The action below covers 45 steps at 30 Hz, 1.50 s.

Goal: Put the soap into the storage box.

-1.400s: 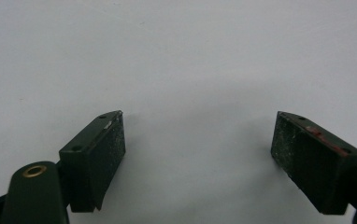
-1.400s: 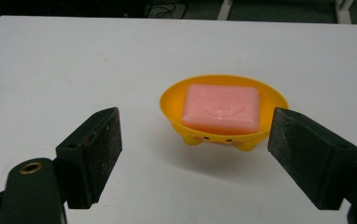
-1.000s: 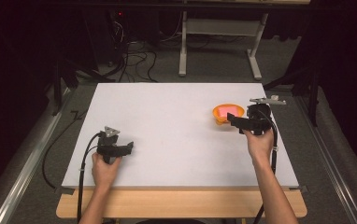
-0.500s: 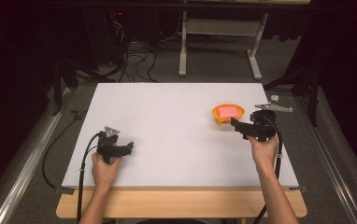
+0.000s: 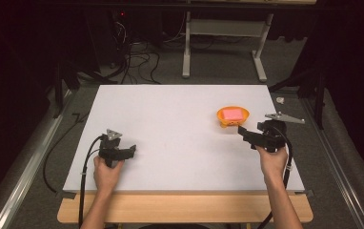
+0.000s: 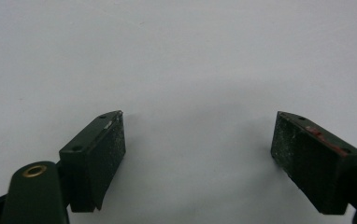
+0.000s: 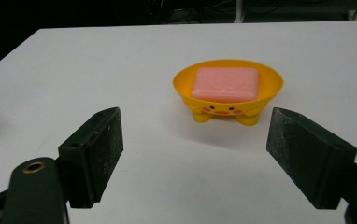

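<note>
A small yellow duck-faced dish (image 5: pixel 233 116) (image 7: pixel 228 88) stands upright on the white table (image 5: pixel 180 129), toward its right side. A pink soap bar (image 5: pixel 232 114) (image 7: pixel 225 84) lies flat inside it. My right gripper (image 5: pixel 245 134) (image 7: pixel 193 154) is open, a short way in front of the dish and apart from it, with nothing between its jaws. Near the table's front left my left gripper (image 5: pixel 131 151) (image 6: pixel 197 149) rests open over bare white tabletop, its jaws holding nothing.
A grey metal plate (image 5: pixel 285 118) and a small white object (image 5: pixel 280 100) lie at the table's right edge. Beyond the table stand desk legs (image 5: pixel 186 52) and tangled cables (image 5: pixel 132 57) on the floor. A wooden board (image 5: pixel 185 210) borders the near edge.
My right gripper has drawn back toward the front and right, away from the dish, leaving the dish with its soap standing free. The left gripper has not moved.
</note>
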{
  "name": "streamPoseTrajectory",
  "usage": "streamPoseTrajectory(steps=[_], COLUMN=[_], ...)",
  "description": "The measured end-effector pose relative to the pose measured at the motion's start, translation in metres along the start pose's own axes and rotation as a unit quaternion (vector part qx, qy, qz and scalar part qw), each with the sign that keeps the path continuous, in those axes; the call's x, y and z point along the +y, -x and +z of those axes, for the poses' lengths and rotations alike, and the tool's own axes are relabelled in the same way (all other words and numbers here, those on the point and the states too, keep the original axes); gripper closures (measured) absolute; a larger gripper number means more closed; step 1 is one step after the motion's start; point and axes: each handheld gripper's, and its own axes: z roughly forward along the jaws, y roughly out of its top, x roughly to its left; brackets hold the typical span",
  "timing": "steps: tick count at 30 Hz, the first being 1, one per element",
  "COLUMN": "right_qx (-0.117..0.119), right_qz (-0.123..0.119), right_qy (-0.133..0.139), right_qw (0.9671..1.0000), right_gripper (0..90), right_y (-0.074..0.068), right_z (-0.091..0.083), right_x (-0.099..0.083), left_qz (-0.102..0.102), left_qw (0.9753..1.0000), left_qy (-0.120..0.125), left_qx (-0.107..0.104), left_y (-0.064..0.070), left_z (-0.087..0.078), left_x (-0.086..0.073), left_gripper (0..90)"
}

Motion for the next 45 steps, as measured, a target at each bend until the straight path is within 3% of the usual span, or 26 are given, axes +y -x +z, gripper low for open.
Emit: streamPoseTrajectory(steps=[25, 45], right_qx=[0.022, 0.025], right_qz=[0.017, 0.013], right_qy=[-0.003, -0.018], right_qw=[0.9996, 0.9994], right_gripper=[20.9, 21.1], right_y=[0.003, 0.003], right_z=[0.002, 0.006], right_x=[-0.034, -0.053], left_qz=[0.000, 0.000], left_qw=[1.0000, 1.0000], left_qy=[0.000, 0.000], left_qx=[0.000, 0.000], left_y=[0.000, 0.000], left_z=[0.000, 0.000], left_x=[0.000, 0.000], left_gripper=[18.2, 18.2])
